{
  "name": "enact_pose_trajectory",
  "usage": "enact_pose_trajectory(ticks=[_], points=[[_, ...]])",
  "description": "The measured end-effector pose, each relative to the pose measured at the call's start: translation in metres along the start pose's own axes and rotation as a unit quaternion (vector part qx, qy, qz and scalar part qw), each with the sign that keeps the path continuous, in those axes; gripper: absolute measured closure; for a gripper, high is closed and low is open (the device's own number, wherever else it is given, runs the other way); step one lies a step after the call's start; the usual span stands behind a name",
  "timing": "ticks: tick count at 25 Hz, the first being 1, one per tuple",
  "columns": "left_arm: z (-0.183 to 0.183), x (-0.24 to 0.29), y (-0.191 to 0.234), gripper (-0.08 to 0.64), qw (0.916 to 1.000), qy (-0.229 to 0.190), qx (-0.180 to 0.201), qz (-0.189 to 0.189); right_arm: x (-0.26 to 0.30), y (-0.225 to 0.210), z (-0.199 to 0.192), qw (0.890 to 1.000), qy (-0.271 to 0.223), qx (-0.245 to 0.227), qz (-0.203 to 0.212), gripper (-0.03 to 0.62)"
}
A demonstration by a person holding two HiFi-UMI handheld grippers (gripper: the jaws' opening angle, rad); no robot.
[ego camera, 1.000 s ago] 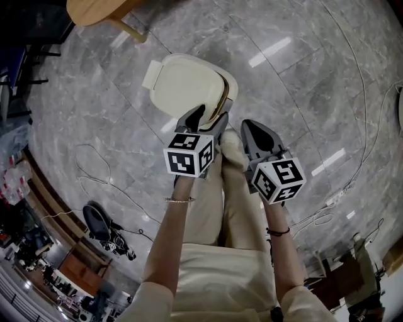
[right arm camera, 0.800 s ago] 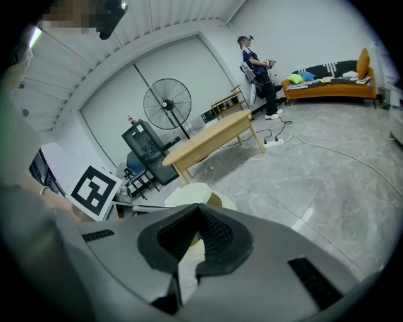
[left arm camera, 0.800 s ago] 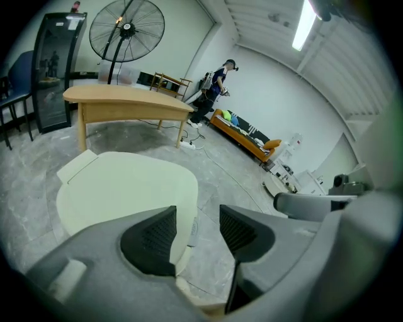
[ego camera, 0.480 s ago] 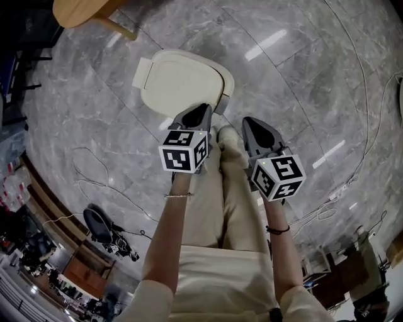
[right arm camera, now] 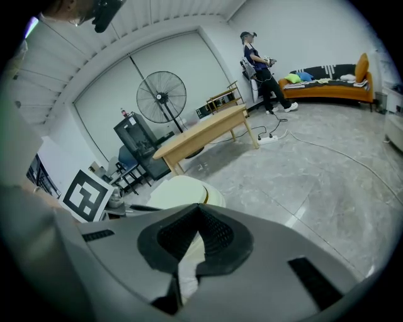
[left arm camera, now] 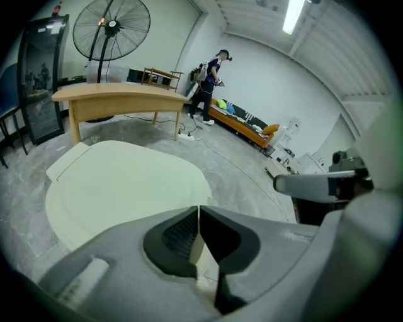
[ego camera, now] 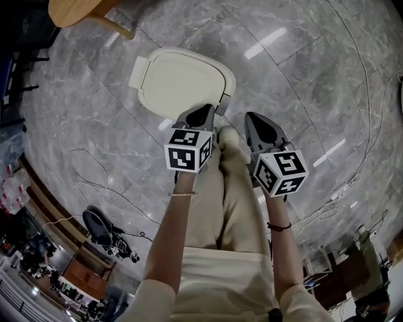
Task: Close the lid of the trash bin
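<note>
Left claw has just snapped shut empty, right claw shut too; the lid looks light, stiff, smooth plastic, best pressed along its near rim.

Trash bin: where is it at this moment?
In the head view the trash bin stands on the floor at upper centre, just beyond the left gripper; the wooden table is at top left.

grey glossy floor tiles all around. far ahead of the left gripper stands a long wooden table, behind it a big fan; further right an orange sofa along the white wall. light strip overhead.
</note>
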State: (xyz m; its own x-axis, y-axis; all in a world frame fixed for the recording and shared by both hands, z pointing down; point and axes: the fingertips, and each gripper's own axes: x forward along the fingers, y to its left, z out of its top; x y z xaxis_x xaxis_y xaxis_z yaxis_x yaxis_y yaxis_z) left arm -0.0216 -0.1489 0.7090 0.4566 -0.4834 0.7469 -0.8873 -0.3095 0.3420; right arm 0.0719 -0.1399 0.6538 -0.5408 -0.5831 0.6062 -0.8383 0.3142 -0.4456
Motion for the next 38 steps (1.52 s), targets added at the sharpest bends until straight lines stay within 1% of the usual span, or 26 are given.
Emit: enact_pose_trajectory(ticks=[6,15,24,33,35,38], points=[[-0.009,0.007,0.002,0.535,0.9998,0.010,0.016,0.001,0.004,-0.008,-0.006,1.000,-0.001,0.004,-0.008,0.588],[-0.012,0.009,0.001,0.537,0.9990,0.008,0.043,-0.001,0.004,-0.020,-0.010,1.000,-0.006,0.015,-0.025,0.588],[-0.013,0.011,0.002,0.537,0.9990,-0.005,0.043,0.005,0.005,-0.021,-0.012,0.999,-0.011,0.018,-0.029,0.588],[-0.014,0.014,0.004,0.537,0.9993,0.008,0.036,0.013,0.002,-0.022,-0.008,0.999,-0.015,0.020,-0.037,0.588],[-0.010,0.010,0.006,0.537,0.9994,0.001,0.031,0.017,0.001,-0.019,-0.005,0.999,-0.017,0.019,-0.035,0.588],[-0.001,-0.001,0.004,0.537,0.9995,-0.019,0.025,0.011,-0.004,-0.012,0.002,0.999,-0.021,0.014,-0.029,0.588]])
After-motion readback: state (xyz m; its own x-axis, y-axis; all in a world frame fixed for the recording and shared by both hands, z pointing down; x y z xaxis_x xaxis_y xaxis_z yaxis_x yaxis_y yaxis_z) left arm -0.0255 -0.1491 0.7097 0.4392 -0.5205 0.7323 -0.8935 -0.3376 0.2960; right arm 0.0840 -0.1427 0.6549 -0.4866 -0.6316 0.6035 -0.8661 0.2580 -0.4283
